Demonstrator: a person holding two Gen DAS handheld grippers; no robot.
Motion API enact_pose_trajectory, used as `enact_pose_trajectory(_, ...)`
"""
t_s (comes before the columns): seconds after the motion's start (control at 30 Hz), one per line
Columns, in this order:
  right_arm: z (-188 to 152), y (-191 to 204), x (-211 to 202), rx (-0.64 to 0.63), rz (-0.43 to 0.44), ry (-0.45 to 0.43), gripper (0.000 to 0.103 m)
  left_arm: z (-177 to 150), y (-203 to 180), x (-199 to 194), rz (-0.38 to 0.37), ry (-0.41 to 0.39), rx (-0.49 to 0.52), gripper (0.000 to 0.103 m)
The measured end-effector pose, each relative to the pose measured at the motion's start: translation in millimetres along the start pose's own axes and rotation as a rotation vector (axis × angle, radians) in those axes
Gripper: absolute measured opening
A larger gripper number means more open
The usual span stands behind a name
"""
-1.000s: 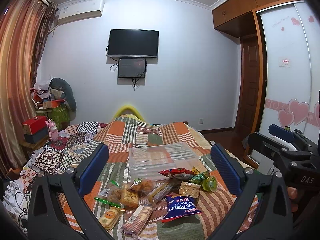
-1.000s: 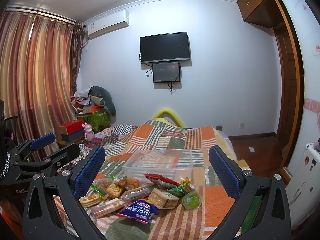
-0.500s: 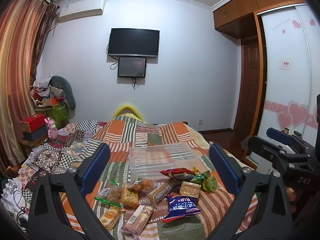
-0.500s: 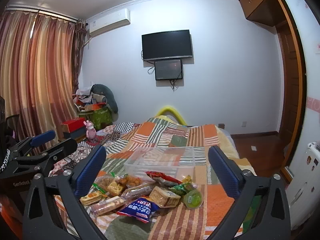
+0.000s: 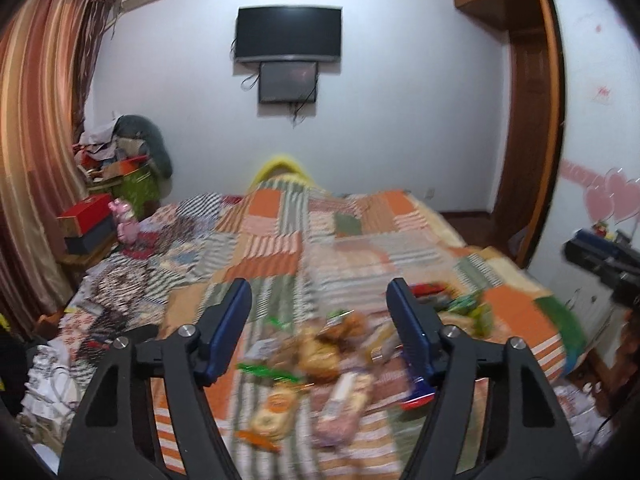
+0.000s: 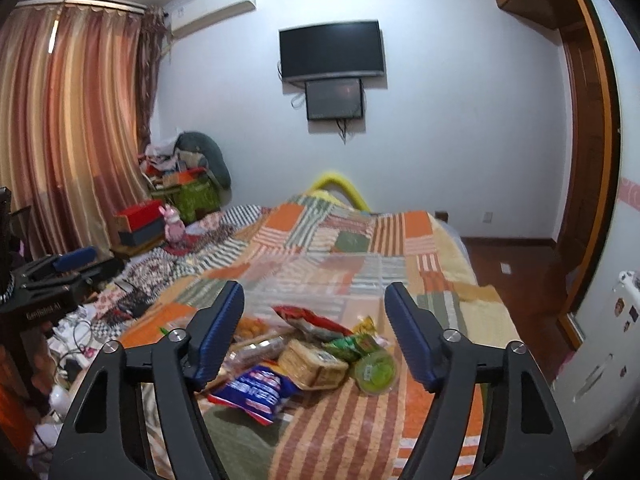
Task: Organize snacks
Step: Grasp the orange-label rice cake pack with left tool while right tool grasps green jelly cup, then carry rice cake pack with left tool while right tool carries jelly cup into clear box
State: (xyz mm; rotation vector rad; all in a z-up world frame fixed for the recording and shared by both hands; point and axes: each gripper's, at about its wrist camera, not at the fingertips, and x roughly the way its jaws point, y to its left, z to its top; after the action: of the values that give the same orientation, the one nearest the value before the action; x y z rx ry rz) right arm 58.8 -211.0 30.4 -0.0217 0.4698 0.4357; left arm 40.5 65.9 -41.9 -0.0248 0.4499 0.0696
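A pile of snack packets lies on the patchwork bed. In the right wrist view I see a blue bag (image 6: pixel 256 390), a square cracker pack (image 6: pixel 312 362), a green jelly cup (image 6: pixel 374 368) and a red bag (image 6: pixel 308 316). A clear plastic box (image 6: pixel 320 276) stands just behind them. My right gripper (image 6: pixel 314 300) is open and empty above the pile. In the blurred left wrist view, pastry packets (image 5: pixel 320 348) and a long bar (image 5: pixel 344 400) lie below my left gripper (image 5: pixel 318 294), which is open and empty.
The patchwork bedspread (image 6: pixel 400 240) covers the bed. A cluttered side table with a red box (image 6: pixel 138 214) and a pink toy (image 6: pixel 174 226) stands left. Cables and clutter (image 6: pixel 76 336) lie at the bed's left. Wooden floor (image 6: pixel 516 268) and a wardrobe are right.
Both grippers have moved forward and down toward the snack pile, which looks larger now. The left wrist view is blurred from motion. Both stay open.
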Motion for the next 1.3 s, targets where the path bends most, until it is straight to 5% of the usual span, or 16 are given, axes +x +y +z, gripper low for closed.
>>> enact_pose_trajectory(0.27, -16.6, -29.4, 37.4, 0.061, -0.028, 0.154, 0.064, -34.1, 45.5, 61.1, 0.0, 0.213, -0.009, 0.065)
enact_pose_trajectory(0.67, -44.2, -54.0, 94.3, 0.103, -0.045, 0.365, 0.064, -111.7, 63.8, 138.4, -0.075, 0.498, -0.094, 0.065)
enact_pose_trajectory(0.97, -68.2, -66.8, 129.2, 0.157, -0.042, 0.482, 0.064, -140.5, 64.4, 164.6, -0.102, 0.575, -0.109, 0.058)
enact_pose_trajectory(1.13, -75.6, -69.3, 134.4, 0.168, -0.038, 0.503, 0.063, -137.6, 60.1, 164.4, -0.096, 0.561, -0.091, 0.034)
enact_pose_trajectory(1.3, -75.9, -70.0, 131.7, 0.168, -0.042, 0.491, 0.055, -134.0, 53.6, 156.9, -0.086, 0.551, -0.078, 0.034)
